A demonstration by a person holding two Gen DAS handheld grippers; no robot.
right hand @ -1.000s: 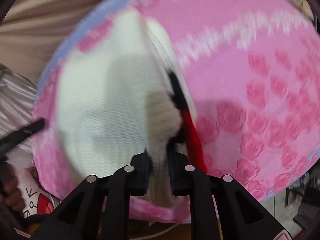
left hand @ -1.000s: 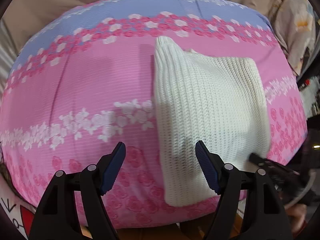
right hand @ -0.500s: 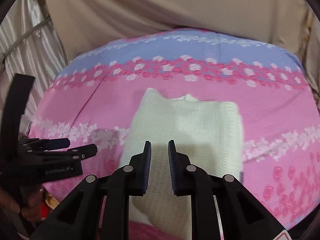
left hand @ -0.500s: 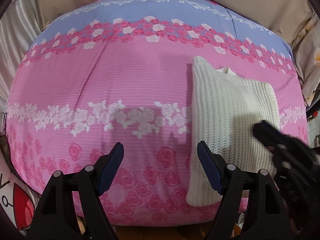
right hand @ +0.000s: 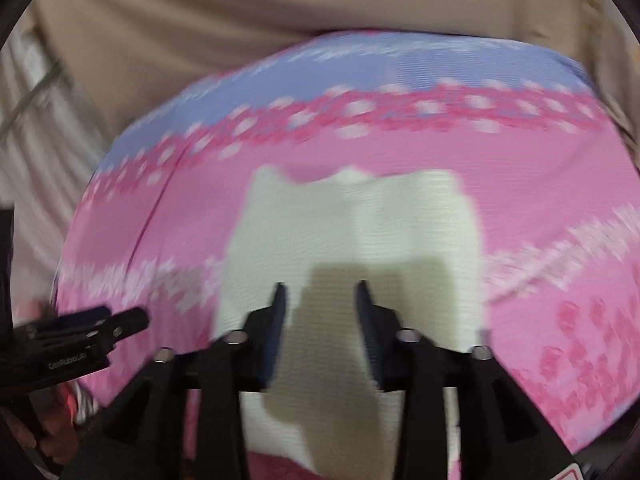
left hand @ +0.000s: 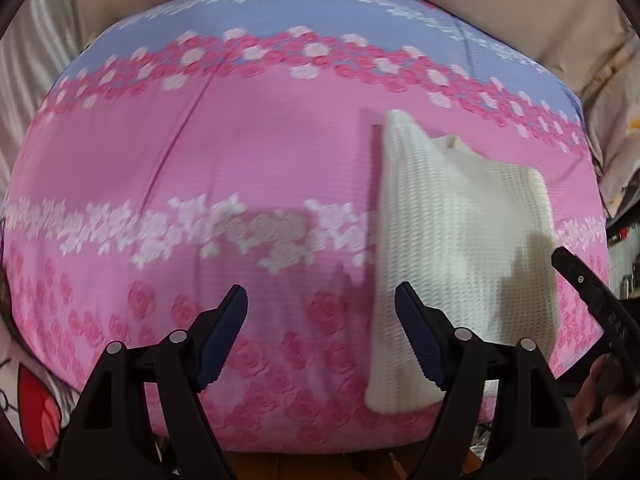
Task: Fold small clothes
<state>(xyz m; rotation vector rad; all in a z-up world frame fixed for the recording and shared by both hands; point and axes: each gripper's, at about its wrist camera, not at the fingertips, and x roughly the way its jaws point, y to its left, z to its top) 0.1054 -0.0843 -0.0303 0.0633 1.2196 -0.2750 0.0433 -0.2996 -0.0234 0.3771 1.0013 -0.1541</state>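
A folded white knit garment [left hand: 460,248] lies flat on the pink flowered cloth [left hand: 240,168], towards its right side. My left gripper [left hand: 320,312] hovers above the cloth just left of the garment, open with nothing between its fingers. In the right wrist view the same garment [right hand: 352,240] fills the middle. My right gripper [right hand: 320,292] hangs above it, its jaws opening, and nothing is between them. The right gripper's black body [left hand: 592,304] shows at the right edge of the left wrist view. The left gripper [right hand: 100,324] shows at the left edge of the right wrist view.
The cloth's far part is a blue band [left hand: 320,16] with pink and white flowers. Beige fabric [right hand: 280,20] lies beyond the cloth, and pale pleated fabric [left hand: 36,60] hangs at the left. A red and white printed item [left hand: 32,408] sits at the lower left corner.
My right gripper let go of the garment's edge, rose and pulled back, and its jaws spread apart. The garment now lies flat. My left gripper shifted left off the garment.
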